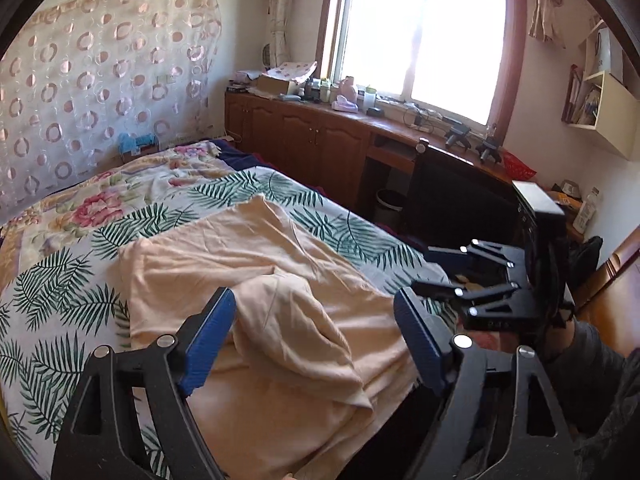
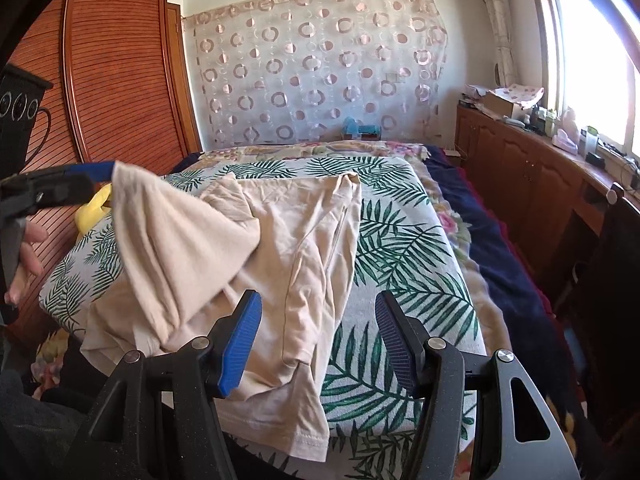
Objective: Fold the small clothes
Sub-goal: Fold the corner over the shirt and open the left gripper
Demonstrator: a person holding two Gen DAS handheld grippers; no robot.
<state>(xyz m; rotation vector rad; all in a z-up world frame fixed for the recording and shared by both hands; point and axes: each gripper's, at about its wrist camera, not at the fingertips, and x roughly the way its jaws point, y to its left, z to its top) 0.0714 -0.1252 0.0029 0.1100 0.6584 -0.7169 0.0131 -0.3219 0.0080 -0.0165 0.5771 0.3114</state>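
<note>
A beige T-shirt (image 1: 256, 264) lies on the leaf-print bed cover (image 1: 64, 296). In the left wrist view my left gripper (image 1: 316, 320) looks wide open, with a raised fold of the shirt (image 1: 288, 312) between its blue pads. In the right wrist view the left gripper (image 2: 100, 174) appears at the far left with a corner of the shirt (image 2: 160, 232) hanging from its tip, lifted above the bed. My right gripper (image 2: 318, 320) is open and empty above the shirt's lower right part (image 2: 304, 280). It also shows in the left wrist view (image 1: 436, 276) at the bed's right edge.
The bed (image 2: 404, 248) has a floral blanket (image 1: 120, 184) at the far end. A wooden cabinet (image 1: 312, 136) with clutter runs under the window. A wooden wardrobe (image 2: 120, 80) stands left of the bed. A yellow object (image 2: 94, 210) lies near the wardrobe.
</note>
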